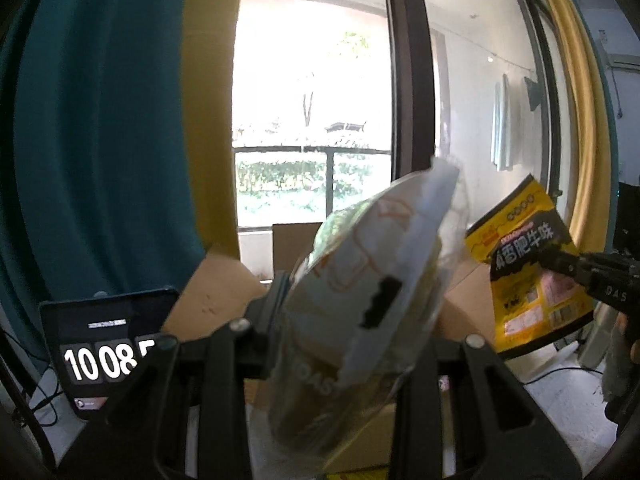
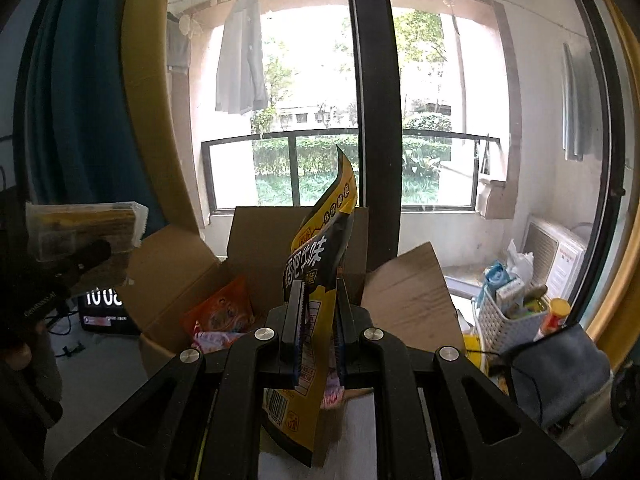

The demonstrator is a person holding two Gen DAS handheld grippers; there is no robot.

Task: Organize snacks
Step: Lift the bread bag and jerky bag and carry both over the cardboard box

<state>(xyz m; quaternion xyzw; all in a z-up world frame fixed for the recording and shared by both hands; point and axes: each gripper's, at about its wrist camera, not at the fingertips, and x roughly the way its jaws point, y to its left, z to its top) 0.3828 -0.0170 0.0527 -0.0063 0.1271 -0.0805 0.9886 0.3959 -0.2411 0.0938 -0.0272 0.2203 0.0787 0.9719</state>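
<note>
My left gripper is shut on a clear-and-white snack pack, held tilted above an open cardboard box. My right gripper is shut on a yellow-and-black snack bag, upright over the same box. In the left wrist view the yellow bag hangs at the right in the right gripper. In the right wrist view the left gripper holds the clear pack at the left. An orange snack bag and a pink pack lie inside the box.
A tablet showing a clock stands left of the box; it also shows in the right wrist view. A white basket with cartons and a can sits at the right, a grey cloth beside it. Window and curtains stand behind.
</note>
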